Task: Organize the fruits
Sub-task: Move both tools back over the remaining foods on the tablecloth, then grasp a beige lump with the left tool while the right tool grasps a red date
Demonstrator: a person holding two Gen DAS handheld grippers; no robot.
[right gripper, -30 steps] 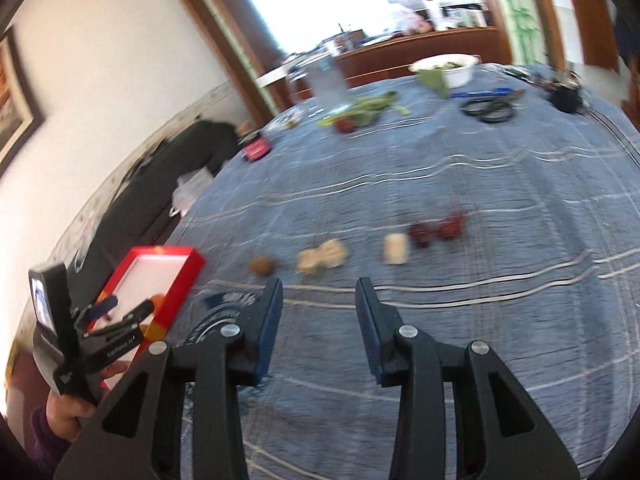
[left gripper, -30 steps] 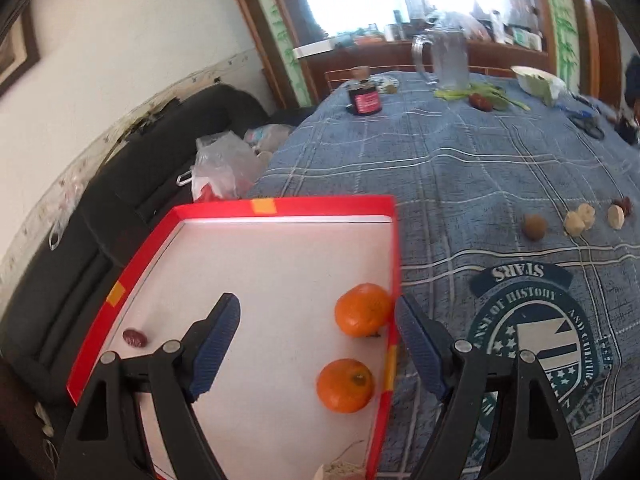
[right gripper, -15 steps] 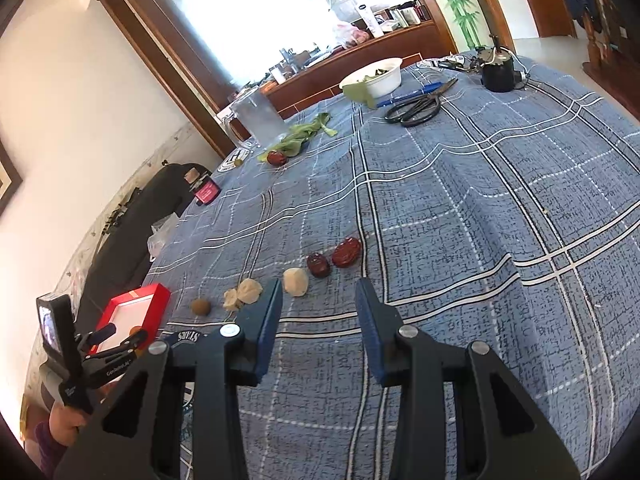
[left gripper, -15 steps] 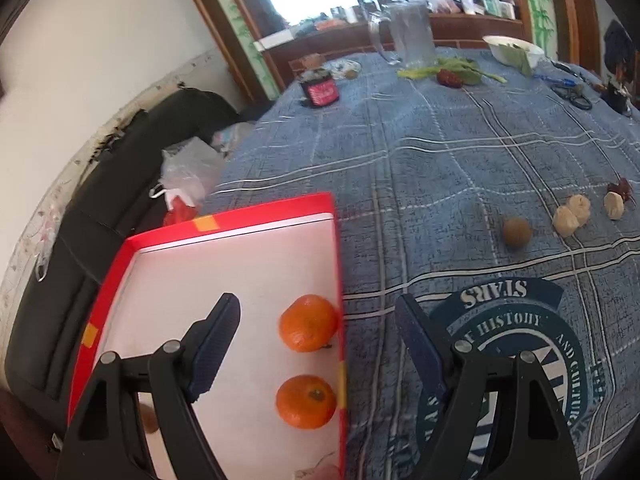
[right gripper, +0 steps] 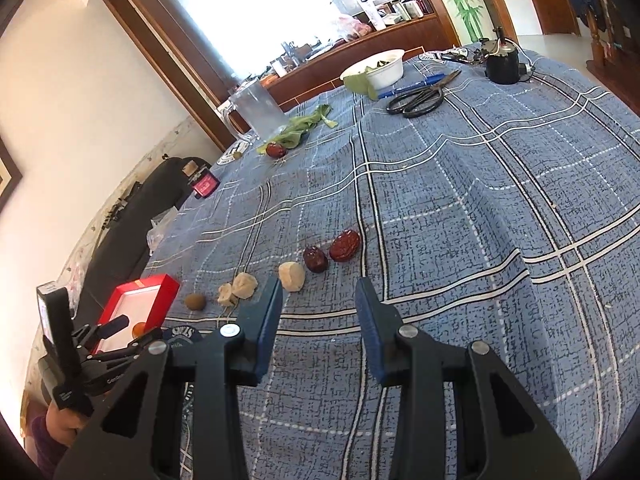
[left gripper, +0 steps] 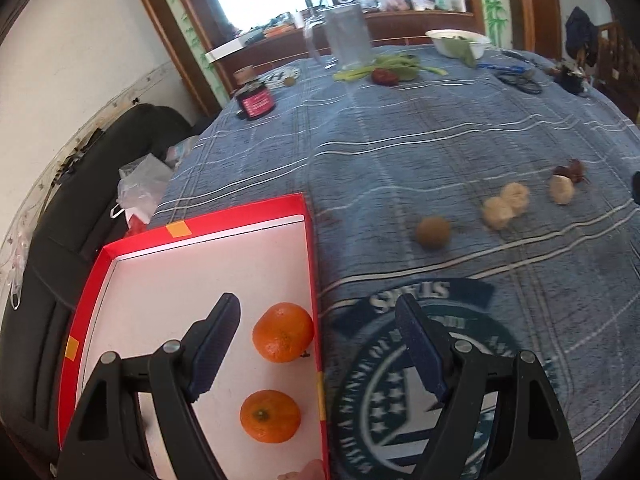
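My left gripper (left gripper: 316,344) hangs wide open and empty over the red-rimmed cardboard tray (left gripper: 240,216), which holds two glossy mandarins (left gripper: 283,337). My right gripper (right gripper: 318,316), partly open, grips nothing (wrinkled red dates (right gripper: 345,245) lie beyond on the woven plaid tablecloth (right gripper: 460,216)).

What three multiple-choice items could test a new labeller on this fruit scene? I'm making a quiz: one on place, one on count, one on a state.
1. Where do the two oranges lie?
A. In the red tray
B. On the blue tablecloth
C. In the white bowl

2. How many dark red dates lie together in the row of small fruits in front of the right gripper?
A. One
B. Two
C. Four

3. What is the left gripper doing?
A. Shut on an orange
B. Shut on the tray's edge
C. Open, holding nothing

Answers:
1 A: both oranges sit on the tray's white floor by its right wall.
2 B: the right wrist view shows two dates side by side at the row's end.
3 C: its jaws stand wide apart, straddling the tray wall, with neither pad touching anything.
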